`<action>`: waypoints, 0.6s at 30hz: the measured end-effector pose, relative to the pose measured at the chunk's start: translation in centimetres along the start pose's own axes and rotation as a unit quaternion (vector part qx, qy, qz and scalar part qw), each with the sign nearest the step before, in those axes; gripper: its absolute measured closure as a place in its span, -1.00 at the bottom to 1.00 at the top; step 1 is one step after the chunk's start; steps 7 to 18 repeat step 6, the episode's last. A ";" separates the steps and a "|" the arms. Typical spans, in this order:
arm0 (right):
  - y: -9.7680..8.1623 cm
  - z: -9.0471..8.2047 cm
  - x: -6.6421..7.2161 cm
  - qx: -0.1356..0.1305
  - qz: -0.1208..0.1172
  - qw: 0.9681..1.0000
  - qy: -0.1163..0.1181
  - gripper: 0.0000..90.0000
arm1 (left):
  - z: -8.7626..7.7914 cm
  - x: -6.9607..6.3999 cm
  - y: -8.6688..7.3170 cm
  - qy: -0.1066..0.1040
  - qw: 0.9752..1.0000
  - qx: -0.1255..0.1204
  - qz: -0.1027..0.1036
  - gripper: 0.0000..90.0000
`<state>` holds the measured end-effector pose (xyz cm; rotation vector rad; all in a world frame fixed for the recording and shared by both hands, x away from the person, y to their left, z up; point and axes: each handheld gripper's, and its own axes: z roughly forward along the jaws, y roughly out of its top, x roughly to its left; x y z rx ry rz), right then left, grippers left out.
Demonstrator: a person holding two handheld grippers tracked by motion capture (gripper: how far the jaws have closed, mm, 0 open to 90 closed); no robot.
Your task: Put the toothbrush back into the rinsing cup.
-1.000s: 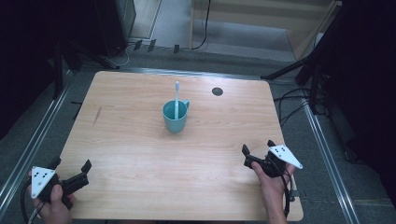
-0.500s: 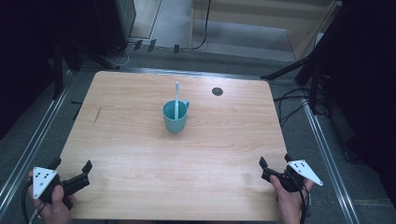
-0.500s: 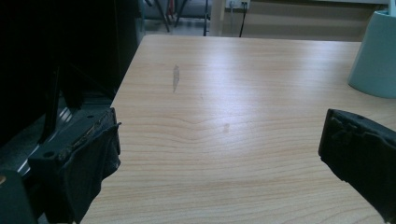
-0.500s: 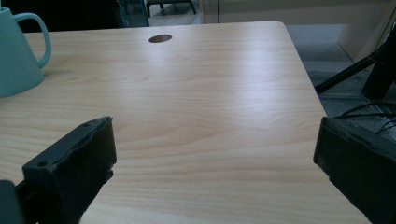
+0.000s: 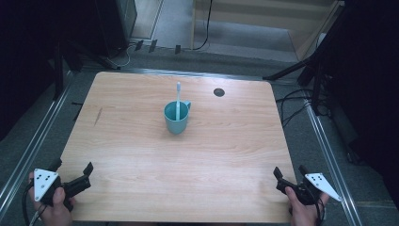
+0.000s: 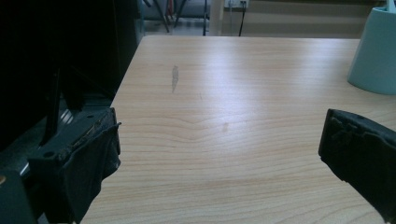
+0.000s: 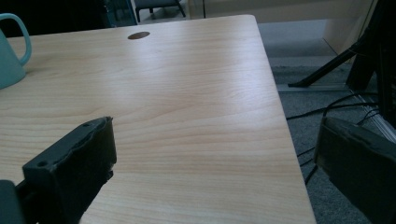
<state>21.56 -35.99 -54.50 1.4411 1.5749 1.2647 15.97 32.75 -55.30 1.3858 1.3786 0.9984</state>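
A teal mug point(image 5: 177, 118) stands upright in the middle of the wooden table point(image 5: 141, 155), with a pale toothbrush point(image 5: 178, 99) standing in it. The mug's side shows at the upper right of the left gripper view point(image 6: 376, 51) and its handle at the upper left of the right gripper view point(image 7: 11, 49). My left gripper point(image 5: 70, 172) sits at the table's front left corner, open and empty. My right gripper point(image 5: 289, 173) hovers at the front right corner, open and empty, straddling the table's right edge. Both are far from the mug.
A round dark cable hole point(image 5: 218, 92) lies in the table's far right part. Metal rails point(image 5: 329, 155) run along both sides of the table. Cables point(image 5: 296, 101) and stand legs lie on the floor to the right and behind.
My right gripper has pulled back toward me and to the right, from over the table to its front right corner. The left gripper has barely moved.
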 end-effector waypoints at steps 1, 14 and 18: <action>0.0 -0.1 -0.1 -0.002 0.002 1.000 0.001 -1.00 | 0.0 0.0 0.0 -0.001 1.000 -0.001 0.001 -1.00; -0.2 -0.6 -0.6 -0.005 0.004 1.000 -0.002 -1.00 | 0.0 -0.1 0.0 -0.002 1.000 -0.002 0.003 -1.00; -0.2 -0.6 -0.6 -0.005 0.004 1.000 -0.002 -1.00 | 0.0 -0.1 0.0 -0.002 1.000 -0.002 0.003 -1.00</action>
